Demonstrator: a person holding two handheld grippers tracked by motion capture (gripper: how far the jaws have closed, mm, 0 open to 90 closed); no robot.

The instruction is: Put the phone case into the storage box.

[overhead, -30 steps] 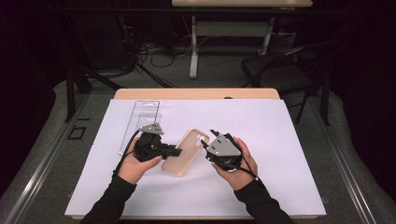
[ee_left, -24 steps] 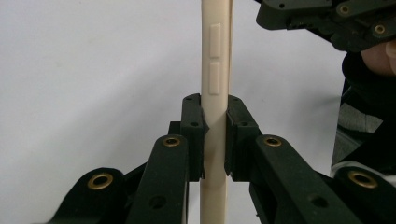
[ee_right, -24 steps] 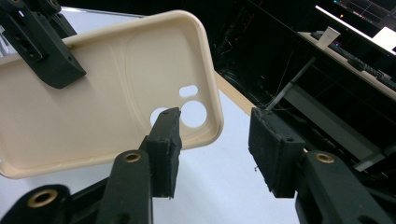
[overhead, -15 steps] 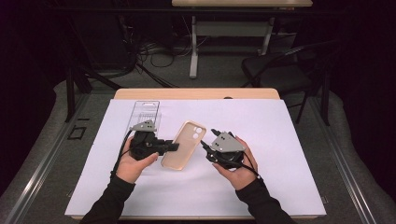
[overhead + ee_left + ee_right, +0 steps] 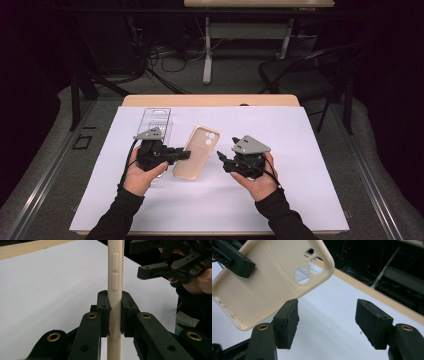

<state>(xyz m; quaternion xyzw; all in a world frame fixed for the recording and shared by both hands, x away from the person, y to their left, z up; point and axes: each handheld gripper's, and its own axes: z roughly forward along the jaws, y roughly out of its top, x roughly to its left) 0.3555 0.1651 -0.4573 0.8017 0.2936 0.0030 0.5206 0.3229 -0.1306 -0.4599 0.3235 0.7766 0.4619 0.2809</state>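
Observation:
A beige phone case (image 5: 196, 152) with round camera holes hangs above the white table cover, its camera end toward the far side. My left gripper (image 5: 186, 155) is shut on the case's long left edge. In the left gripper view both pads clamp that edge (image 5: 115, 307) just below the side buttons. My right gripper (image 5: 223, 161) stands to the right of the case and apart from it. Its jaws have just been opening and nothing is between them. In the right gripper view (image 5: 329, 323) the case (image 5: 269, 285) hangs up and to the left of the spread pads.
A clear plastic packaging tray (image 5: 155, 120) lies flat on the white cover (image 5: 300, 200) behind my left hand. The wooden table edge (image 5: 210, 100) runs along the far side. Beyond it are a chair, table legs and cables on the floor.
The right gripper's jaws have spread and come off the case. The left gripper has turned the case more upright along the table, its camera end farther away.

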